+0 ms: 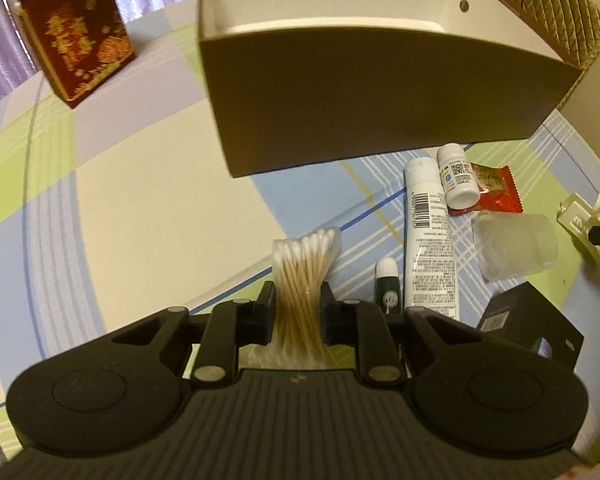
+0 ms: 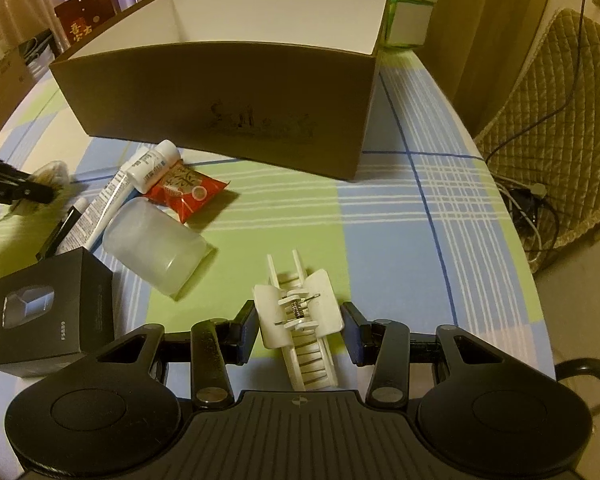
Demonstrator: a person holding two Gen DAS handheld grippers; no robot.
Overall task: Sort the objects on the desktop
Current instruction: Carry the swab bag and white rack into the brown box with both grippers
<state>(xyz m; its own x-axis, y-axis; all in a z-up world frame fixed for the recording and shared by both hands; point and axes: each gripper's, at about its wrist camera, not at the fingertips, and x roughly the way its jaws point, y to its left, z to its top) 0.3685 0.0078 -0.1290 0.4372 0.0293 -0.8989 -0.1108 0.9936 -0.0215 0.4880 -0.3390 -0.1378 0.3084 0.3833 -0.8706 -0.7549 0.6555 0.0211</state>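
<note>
Clearly wooden-stemmed cotton swabs, ribbed hair clip

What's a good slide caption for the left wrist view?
Left claw shut on cotton swabs, lifted before the brown box.

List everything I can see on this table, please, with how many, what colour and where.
cotton swabs: one bundle, white-tipped, clamped in the left gripper
hair clip: one, white, between the right gripper's fingers
big box: one, brown, white inside, table's far side
tube: one, white, lying before the box
small bottle: one, white, beside the tube
snack packet: one, red
plastic cup: one, translucent, on its side
black box: one, near left
left gripper: black, shut
right gripper: black, open
</note>
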